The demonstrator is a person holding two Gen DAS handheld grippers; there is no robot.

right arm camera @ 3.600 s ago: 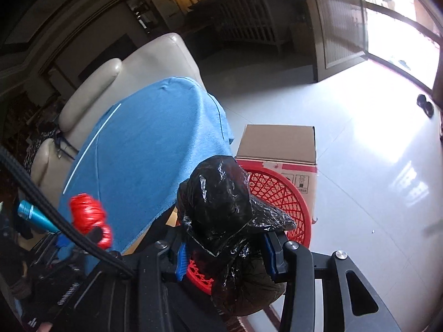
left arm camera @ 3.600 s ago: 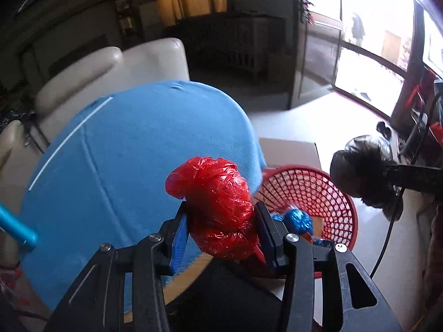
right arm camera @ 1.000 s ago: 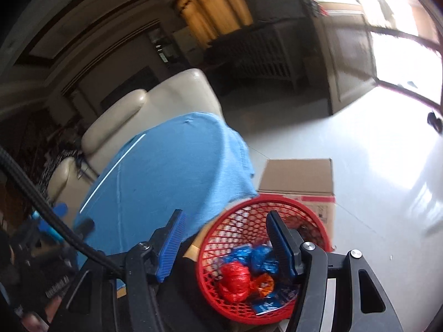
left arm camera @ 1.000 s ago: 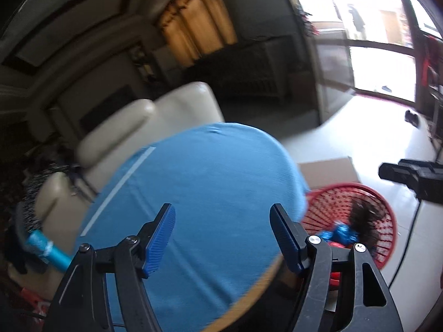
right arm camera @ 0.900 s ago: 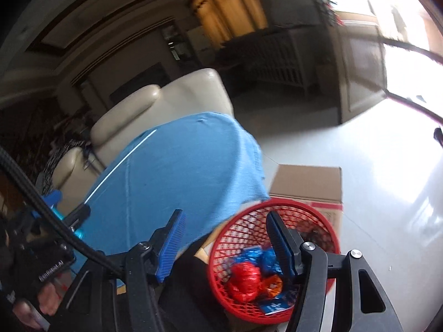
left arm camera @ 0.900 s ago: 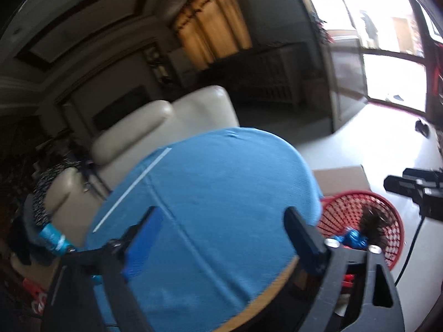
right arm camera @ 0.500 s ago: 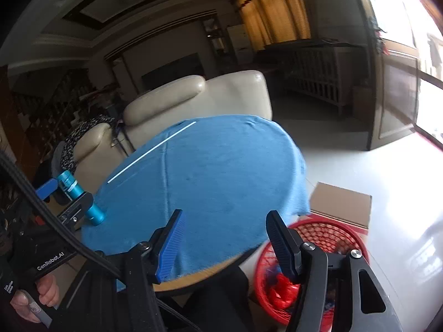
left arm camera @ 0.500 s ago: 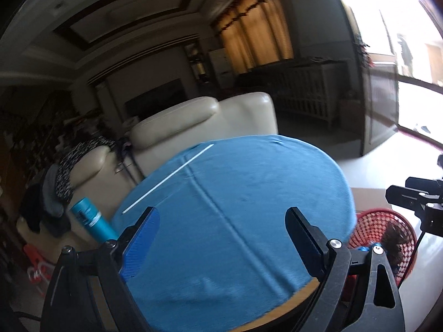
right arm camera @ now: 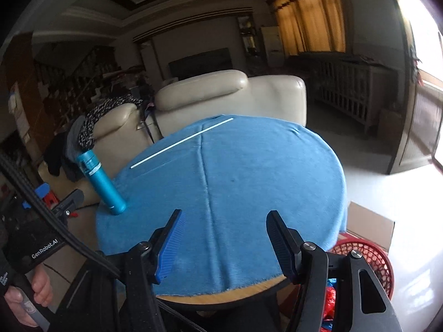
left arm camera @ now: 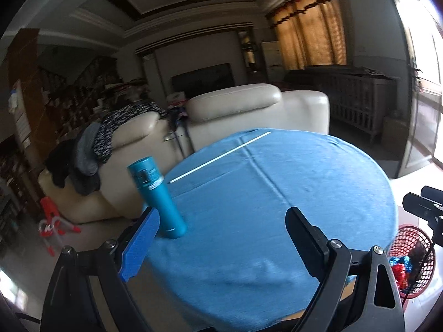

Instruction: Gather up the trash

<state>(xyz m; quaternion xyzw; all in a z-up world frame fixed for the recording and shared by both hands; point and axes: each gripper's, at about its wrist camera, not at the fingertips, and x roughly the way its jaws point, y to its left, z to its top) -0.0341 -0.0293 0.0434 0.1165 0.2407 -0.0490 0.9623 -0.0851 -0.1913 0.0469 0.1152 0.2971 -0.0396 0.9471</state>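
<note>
A red mesh basket (left arm camera: 415, 260) stands on the floor at the table's right side and holds red, blue and black balls of crumpled plastic (left arm camera: 400, 268). It also shows low right in the right wrist view (right arm camera: 368, 260). My left gripper (left arm camera: 221, 238) is open and empty above the near edge of the round table with its blue cloth (left arm camera: 277, 193). My right gripper (right arm camera: 224, 238) is open and empty over the cloth (right arm camera: 235, 171), to the right of the left one.
A teal bottle (left arm camera: 156, 196) stands upright at the table's left edge, also in the right wrist view (right arm camera: 101, 182). A cream sofa (left arm camera: 235, 116) with clothes on it stands behind the table. A cardboard box (right arm camera: 368, 229) lies beside the basket.
Both grippers let go of their bags, red from the left, black from the right; both now lie in the basket. Both have since swung up and left to face the table.
</note>
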